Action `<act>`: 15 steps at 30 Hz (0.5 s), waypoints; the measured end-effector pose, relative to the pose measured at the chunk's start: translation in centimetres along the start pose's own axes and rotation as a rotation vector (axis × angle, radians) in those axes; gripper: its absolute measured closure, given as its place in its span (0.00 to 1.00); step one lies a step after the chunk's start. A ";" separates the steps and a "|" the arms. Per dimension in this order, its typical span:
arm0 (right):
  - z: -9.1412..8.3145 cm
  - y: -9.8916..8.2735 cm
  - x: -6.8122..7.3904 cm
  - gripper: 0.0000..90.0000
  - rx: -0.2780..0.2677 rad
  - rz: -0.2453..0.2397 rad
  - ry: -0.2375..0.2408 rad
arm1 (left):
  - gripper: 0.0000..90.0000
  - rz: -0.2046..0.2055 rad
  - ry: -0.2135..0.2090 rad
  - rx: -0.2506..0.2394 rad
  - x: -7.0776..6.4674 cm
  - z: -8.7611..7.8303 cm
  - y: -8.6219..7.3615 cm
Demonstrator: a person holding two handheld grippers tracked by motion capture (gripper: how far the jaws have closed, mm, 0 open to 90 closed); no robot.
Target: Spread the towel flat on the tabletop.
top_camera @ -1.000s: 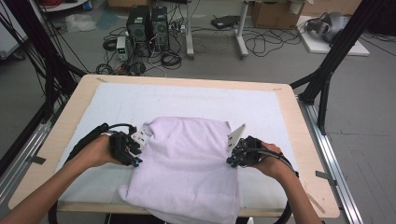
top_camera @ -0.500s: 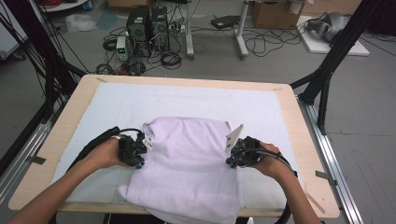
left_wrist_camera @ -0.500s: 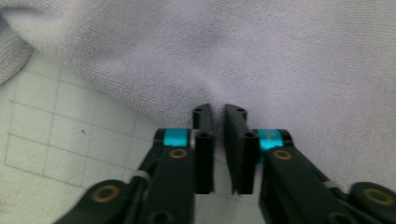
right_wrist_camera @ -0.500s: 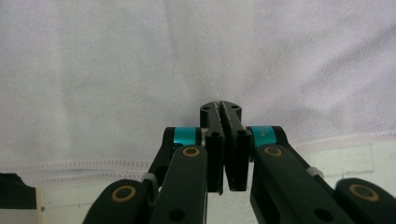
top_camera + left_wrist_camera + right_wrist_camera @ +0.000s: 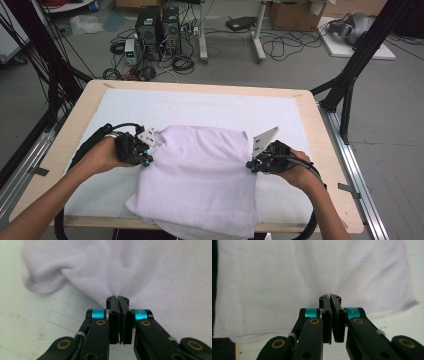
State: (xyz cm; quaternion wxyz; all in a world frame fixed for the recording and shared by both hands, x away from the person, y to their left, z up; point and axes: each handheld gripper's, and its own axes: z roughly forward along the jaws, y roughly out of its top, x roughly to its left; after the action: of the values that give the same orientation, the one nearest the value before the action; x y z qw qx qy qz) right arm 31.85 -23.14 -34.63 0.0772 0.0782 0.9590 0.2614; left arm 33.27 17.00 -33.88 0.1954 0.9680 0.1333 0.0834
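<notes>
- Towel (image 5: 200,175): pale lilac, spread at tabletop (image 5: 320,130) centre toward 6 o'clock, overhanging the near edge.
- Left tongs (image 5: 148,150) have just been closing, now pinching its 9 o'clock edge.
- Right tongs (image 5: 251,165) pinching its 3 o'clock edge.

The pale lilac towel (image 5: 200,175) is soft terry cloth with a stitched hem. It lies spread across the near middle of the table (image 5: 310,120), its near end hanging over the front edge. Both side edges are pinched up into small peaks.

High view overhead, forward-down; both gripper views close along jaws, sharing towel (image 5: 200,175).
</notes>
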 end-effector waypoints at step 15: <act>-1.6 -3.2 4.4 0.98 0.000 -0.023 0.250 | 0.96 0.208 -0.256 0.086 -7.1 2.0 -0.6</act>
State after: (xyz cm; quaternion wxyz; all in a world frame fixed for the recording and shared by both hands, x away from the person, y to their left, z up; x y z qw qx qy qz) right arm 26.93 -25.79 -35.38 -0.0400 0.0338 0.9619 0.2684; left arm 26.78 14.79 -36.73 0.1594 0.9868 0.0099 -0.0266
